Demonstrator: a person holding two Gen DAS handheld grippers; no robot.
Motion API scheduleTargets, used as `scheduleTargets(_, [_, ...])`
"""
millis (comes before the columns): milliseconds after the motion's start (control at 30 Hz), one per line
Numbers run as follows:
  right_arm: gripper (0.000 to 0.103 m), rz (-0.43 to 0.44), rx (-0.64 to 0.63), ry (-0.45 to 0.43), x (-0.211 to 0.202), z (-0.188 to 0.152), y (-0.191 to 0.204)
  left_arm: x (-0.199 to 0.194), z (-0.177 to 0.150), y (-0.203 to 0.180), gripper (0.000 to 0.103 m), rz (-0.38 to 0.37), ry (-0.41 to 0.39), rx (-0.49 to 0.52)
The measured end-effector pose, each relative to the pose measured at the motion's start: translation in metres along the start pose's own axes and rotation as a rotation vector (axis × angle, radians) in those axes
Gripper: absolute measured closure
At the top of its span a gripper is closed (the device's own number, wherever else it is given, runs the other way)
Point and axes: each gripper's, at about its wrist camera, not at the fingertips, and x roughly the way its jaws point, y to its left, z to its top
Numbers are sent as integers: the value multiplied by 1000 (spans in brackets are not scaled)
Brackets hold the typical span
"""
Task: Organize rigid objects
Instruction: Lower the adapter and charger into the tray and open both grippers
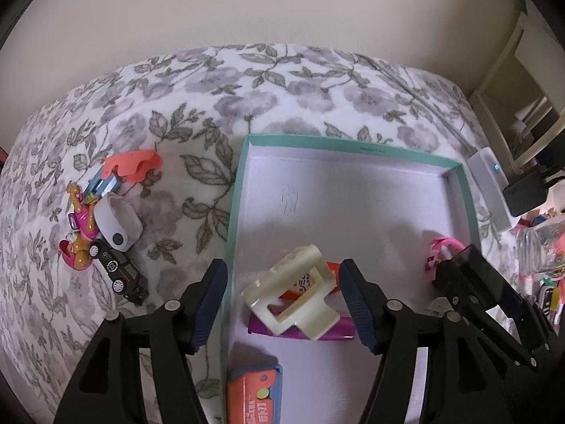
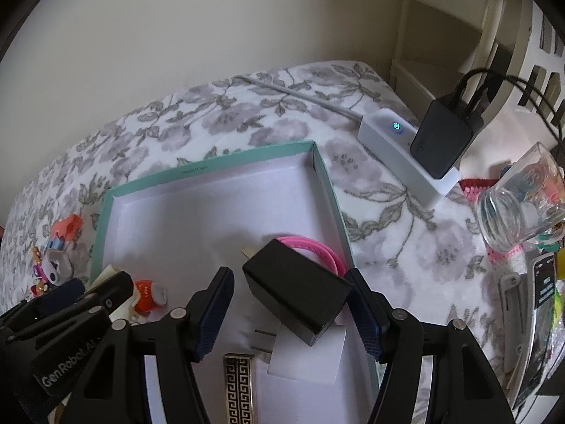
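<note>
A floral bedspread (image 2: 268, 120) covers the surface ahead of the jaws, a plain cream wall (image 2: 176, 28) rising beyond it. Far ahead and to the right of the right-hand jaws, a white power strip (image 2: 399, 148) with a lit blue indicator carries a black plug-in adapter (image 2: 441, 137), its grey cable (image 2: 300, 93) trailing across the cover.

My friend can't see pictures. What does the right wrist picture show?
A black charger block sits between the right gripper's open fingers, over a shallow teal-rimmed box on a flowered blanket. A pink band lies behind it; a white plug lies nearer the camera.
</note>
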Motion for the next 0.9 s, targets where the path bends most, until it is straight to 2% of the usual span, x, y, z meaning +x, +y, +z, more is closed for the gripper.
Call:
scheduleTargets(333, [29, -10, -46, -67, -32, 6, 12, -21, 3, 15, 34, 7, -26, -33])
scheduleTargets(567, [21, -20, -63, -83, -42, 4, 19, -27, 2, 36, 32, 9, -17, -87])
scheduleTargets(633, [18, -21, -66, -82, -43, 2, 21, -28, 2, 42, 20, 11, -19, -103])
scheduleTargets(900, [8, 1, -67, -71, -44, -3, 26, -31, -3, 62, 19, 34, -18, -148])
